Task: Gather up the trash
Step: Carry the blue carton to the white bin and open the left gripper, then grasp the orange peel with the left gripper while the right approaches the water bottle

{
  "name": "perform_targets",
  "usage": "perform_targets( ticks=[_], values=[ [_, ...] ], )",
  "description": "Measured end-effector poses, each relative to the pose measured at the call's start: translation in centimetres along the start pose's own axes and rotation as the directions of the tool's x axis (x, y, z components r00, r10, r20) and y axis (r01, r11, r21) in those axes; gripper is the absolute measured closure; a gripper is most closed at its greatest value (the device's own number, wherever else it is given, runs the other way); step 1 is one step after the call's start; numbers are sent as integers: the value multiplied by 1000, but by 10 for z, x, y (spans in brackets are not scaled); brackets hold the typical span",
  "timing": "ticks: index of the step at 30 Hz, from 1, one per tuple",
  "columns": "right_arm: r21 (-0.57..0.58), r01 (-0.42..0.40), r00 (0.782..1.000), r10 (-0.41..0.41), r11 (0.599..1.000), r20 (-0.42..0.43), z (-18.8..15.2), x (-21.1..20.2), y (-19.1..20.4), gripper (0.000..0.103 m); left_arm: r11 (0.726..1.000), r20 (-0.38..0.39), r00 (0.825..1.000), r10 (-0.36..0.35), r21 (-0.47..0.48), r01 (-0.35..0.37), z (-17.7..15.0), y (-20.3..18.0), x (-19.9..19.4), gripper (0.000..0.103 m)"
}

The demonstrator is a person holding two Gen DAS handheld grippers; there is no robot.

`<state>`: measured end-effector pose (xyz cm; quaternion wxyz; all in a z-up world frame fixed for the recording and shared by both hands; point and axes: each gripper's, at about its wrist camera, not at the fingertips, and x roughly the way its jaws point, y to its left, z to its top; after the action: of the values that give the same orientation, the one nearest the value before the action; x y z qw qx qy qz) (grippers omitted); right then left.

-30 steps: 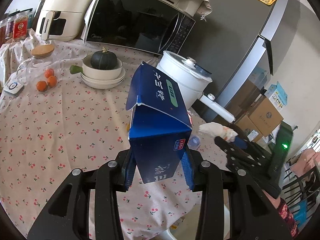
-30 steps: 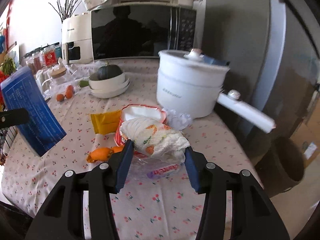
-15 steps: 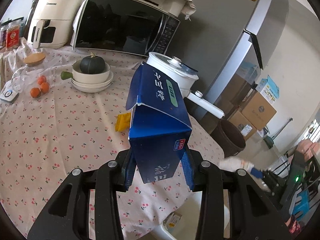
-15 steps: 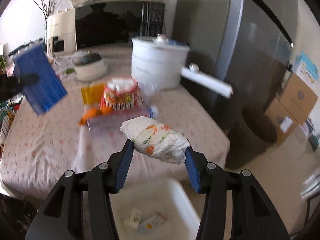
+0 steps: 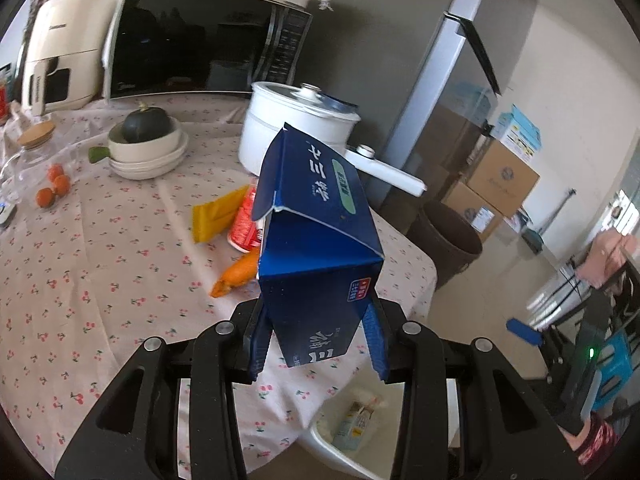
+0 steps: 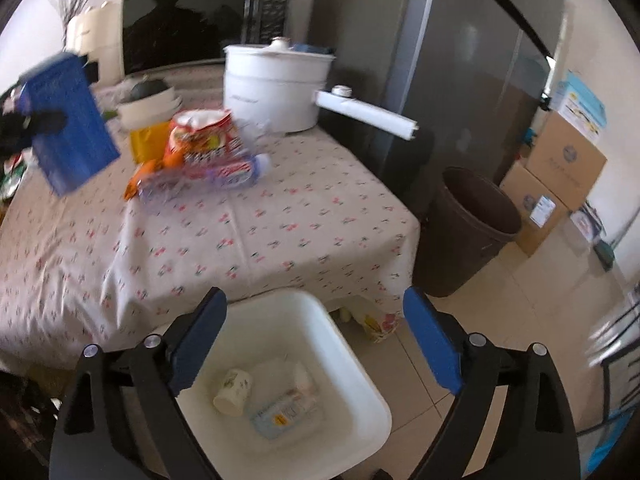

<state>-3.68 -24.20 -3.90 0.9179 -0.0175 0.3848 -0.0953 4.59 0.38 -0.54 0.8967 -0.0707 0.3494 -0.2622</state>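
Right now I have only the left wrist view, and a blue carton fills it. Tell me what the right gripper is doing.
Observer: The right gripper is open, with nothing between its fingers, above the white bin.
Operator: Report what lies in that bin.
Observer: A paper cup lies on its side in it.
Operator: Say what the blue carton hides from me.
Observer: A clear plastic bottle lies in front of the red snack bag.

Blue carton (image 5: 316, 248) with white Chinese lettering, partly legible "三", other labels too blurred
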Motion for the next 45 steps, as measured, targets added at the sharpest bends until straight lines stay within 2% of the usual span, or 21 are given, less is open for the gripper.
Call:
perform_targets(
  ticks=[11,15,18,22,25,29,34,39,41,45],
  values=[
    [95,63,997,-67,993,39,11,-5,-30,14,982,-81,987,-141,117,150,-12,-47,16,64],
    [151,85,994,-94,985,54,13,-8,-47,14,967,-141,975,-172,162,194,-25,-64,28,64],
    [192,110,991,-121,975,50,15,-4,-58,13,952,-211,955,-209,181,249,-37,-76,39,64],
    [234,127,989,-139,964,39,19,1,-67,13,938,-297,933,-203,215,273,-58,-91,58,44],
    [233,137,988,-150,963,40,22,3,-67,13,927,-337,922,-191,247,282,-65,-98,64,41],
    [216,152,986,-162,964,27,23,9,-64,13,942,-283,940,-193,215,259,-52,-83,55,26],
    [198,151,988,-157,969,15,29,12,-56,12,969,-222,961,-168,144,203,-34,-58,45,21],
    [153,137,988,-146,979,48,48,7,-38,8,983,-165,977,-135,105,154,-18,-43,34,13],
    [151,116,990,-127,982,65,59,5,-30,7,988,-137,984,-114,90,127,-11,-35,29,9],
    [158,67,993,-81,985,85,73,6,-14,7,994,-108,991,-83,56,89,2,-17,27,8]
  ],
)
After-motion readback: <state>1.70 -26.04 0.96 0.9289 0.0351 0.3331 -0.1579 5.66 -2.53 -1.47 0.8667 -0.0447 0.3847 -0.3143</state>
